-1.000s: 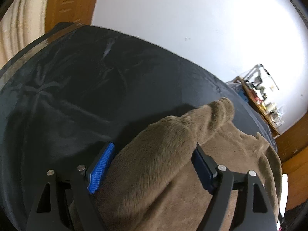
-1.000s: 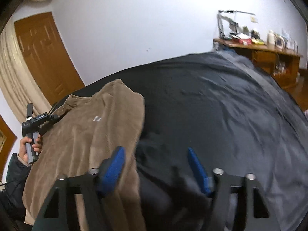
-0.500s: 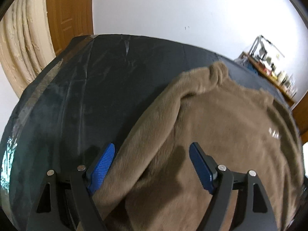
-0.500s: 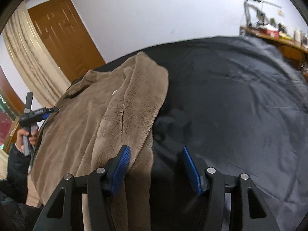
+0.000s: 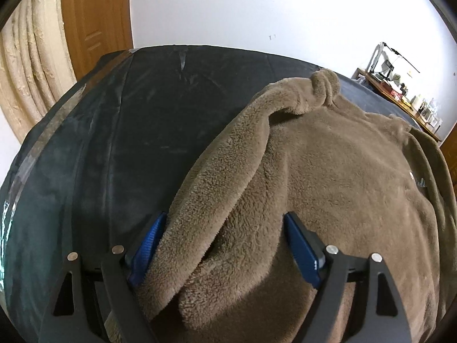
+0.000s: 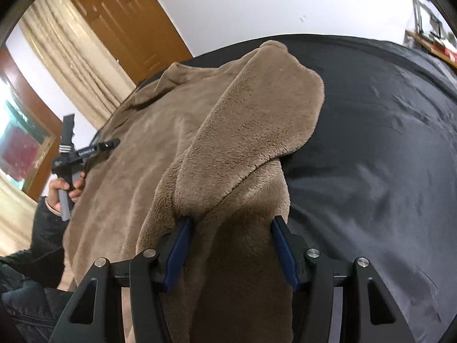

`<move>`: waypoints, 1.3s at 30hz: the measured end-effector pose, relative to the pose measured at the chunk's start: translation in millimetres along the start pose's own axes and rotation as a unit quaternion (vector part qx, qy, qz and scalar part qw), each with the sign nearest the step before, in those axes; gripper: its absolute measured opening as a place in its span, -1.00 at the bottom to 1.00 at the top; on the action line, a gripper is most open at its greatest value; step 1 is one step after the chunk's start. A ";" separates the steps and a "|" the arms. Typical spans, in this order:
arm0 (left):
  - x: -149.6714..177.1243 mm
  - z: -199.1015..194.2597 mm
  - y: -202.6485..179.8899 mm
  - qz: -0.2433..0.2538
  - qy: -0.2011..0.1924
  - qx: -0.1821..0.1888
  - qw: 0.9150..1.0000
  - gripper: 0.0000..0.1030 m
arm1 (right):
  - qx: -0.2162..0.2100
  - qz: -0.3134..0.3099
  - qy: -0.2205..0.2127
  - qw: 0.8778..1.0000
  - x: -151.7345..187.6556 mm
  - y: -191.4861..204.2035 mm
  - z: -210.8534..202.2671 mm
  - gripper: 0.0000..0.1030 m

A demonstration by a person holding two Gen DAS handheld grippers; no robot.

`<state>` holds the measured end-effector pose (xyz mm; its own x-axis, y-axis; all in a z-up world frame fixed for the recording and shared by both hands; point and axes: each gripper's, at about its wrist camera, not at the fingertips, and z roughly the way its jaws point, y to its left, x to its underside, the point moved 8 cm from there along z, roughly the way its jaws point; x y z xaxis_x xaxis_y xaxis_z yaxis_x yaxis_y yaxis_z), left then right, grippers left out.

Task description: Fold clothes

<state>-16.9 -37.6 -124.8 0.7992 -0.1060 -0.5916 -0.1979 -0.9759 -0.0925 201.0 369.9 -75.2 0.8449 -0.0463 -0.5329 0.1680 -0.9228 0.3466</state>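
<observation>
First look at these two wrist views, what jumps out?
A big brown fleece garment fills the foreground of both views, spread on a dark bed cover. Both sets of blue-padded tongs stand wide with fleece between the pads: the left tongs at one bunched edge, the right tongs under a raised fold. In the right wrist view, the person's hand grips the other tool's handle at far left.
</observation>
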 end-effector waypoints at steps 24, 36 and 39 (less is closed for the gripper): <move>-2.8 -3.6 5.4 -0.024 -0.013 0.050 0.998 0.77 | 0.165 -0.005 -0.024 0.986 6.8 -19.1 -11.9 -0.59; -2.5 -3.7 7.1 -0.028 -0.015 0.058 0.998 0.78 | 0.533 -0.140 -0.069 0.831 -23.5 -86.2 -60.8 -0.69; -2.6 -3.8 8.8 -0.029 -0.015 0.060 0.998 0.78 | 0.584 -0.132 -0.086 0.797 -35.8 -112.9 -76.4 -0.69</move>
<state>-18.5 -46.6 -121.1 0.7937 -0.0424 -0.6069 -0.2195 -0.9503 -0.2208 190.6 505.0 -36.3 0.7597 0.2494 -0.6005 -0.3427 -0.6312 -0.6958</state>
